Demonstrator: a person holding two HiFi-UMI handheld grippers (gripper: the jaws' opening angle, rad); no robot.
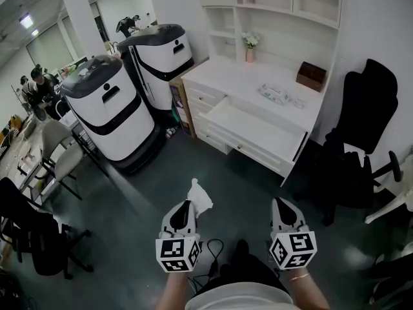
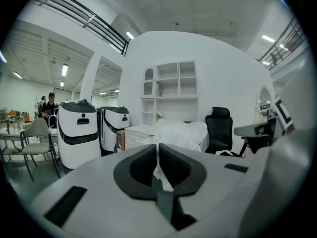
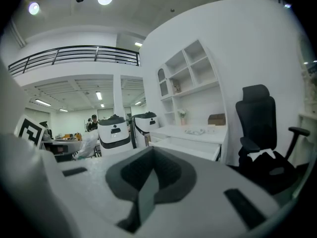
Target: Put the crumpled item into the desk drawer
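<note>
The crumpled white item sticks up from my left gripper, whose jaws are shut on it low over the dark floor. In the left gripper view the white item bulges past the closed pads. My right gripper hangs beside it, shut with nothing in it. The white desk stands ahead against the wall, its wide drawer pulled out and open. In the right gripper view the open drawer lies straight ahead of the right gripper, and the crumpled item shows at the left.
Two tall white machines with black tops stand left of the desk. A black office chair is at the right. A brown box, a flower vase and a packet are on the desktop. Chairs and people fill the far left.
</note>
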